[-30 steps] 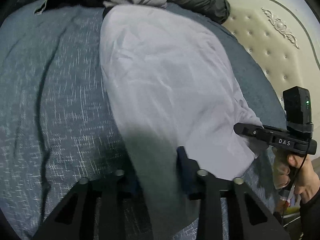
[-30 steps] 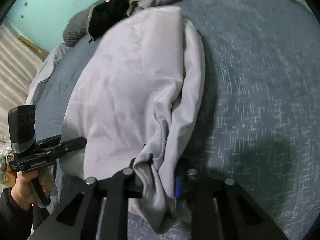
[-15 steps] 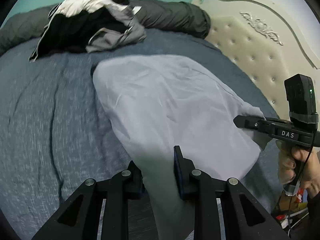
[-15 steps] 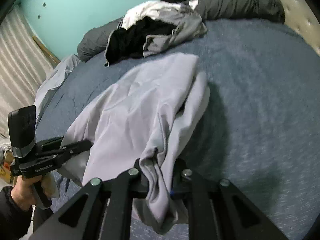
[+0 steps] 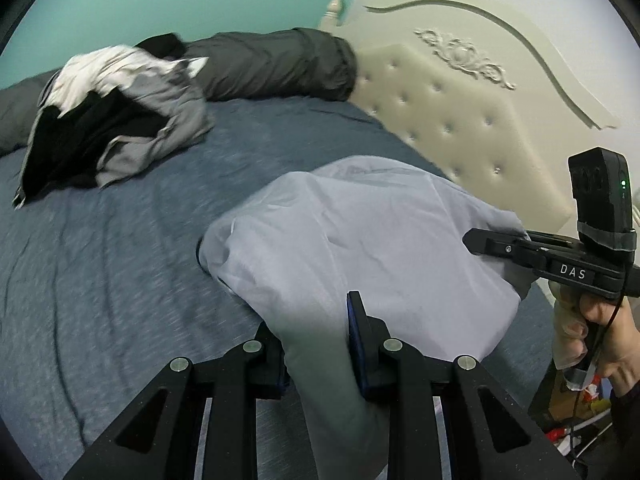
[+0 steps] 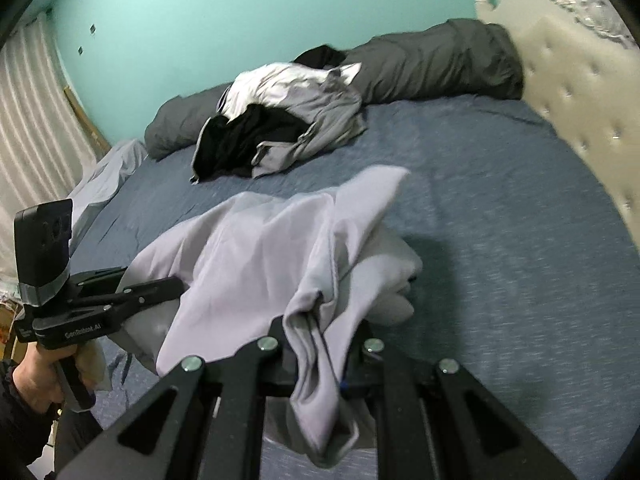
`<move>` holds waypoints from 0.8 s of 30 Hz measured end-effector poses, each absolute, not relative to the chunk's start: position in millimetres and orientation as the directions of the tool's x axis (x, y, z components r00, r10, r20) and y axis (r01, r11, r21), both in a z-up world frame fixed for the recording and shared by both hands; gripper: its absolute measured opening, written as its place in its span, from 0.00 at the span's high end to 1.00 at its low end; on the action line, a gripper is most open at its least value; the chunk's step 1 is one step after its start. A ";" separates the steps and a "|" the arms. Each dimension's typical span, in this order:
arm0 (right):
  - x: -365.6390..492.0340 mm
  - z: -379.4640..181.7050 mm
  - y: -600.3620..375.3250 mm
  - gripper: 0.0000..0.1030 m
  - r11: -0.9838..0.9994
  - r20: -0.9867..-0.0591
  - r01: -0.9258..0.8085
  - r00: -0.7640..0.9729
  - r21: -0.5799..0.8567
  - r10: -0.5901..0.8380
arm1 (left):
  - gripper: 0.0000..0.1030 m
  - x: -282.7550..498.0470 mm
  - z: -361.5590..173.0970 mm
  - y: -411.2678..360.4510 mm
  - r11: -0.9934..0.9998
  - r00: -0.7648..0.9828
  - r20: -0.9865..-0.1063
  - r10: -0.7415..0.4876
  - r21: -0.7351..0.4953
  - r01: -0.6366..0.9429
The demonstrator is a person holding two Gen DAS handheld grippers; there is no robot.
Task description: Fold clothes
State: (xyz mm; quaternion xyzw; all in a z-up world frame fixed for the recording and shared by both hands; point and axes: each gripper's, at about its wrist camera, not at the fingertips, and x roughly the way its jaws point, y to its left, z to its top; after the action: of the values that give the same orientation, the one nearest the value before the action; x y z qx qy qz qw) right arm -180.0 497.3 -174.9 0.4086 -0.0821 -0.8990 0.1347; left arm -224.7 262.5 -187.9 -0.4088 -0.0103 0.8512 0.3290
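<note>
Left-wrist view: ahead and left of the left gripper (image 5: 320,344), a rumpled black-and-grey clothes heap (image 5: 112,128) sits unfolded on the bed (image 5: 100,280). Both grippers — right gripper (image 6: 320,360) too — are clamped on the pale grey garment (image 5: 360,240), soft, thin, bunched and part-lifted between them. Folding looks mid-way.
</note>
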 end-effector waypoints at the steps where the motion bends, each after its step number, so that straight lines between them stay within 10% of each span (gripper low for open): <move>1: -178.6 -170.2 508.5 0.90 -0.953 -0.710 0.167 -0.637 0.253 -0.300 | 0.75 -224.8 -183.9 275.2 -0.777 -0.446 -0.687 0.574 -0.284 -0.562; 24: -195.1 -78.2 735.3 0.90 -0.995 -0.597 0.046 -0.797 0.091 -0.091 | 0.75 -285.3 -132.6 537.9 -0.690 -0.450 -0.583 0.677 -0.288 -0.664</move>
State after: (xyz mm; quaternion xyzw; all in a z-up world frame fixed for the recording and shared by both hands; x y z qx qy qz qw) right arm -195.1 735.3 -78.2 0.3163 -0.0360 -0.9473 0.0361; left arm -285.3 537.9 -132.6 -0.3463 -0.0091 0.8514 0.3938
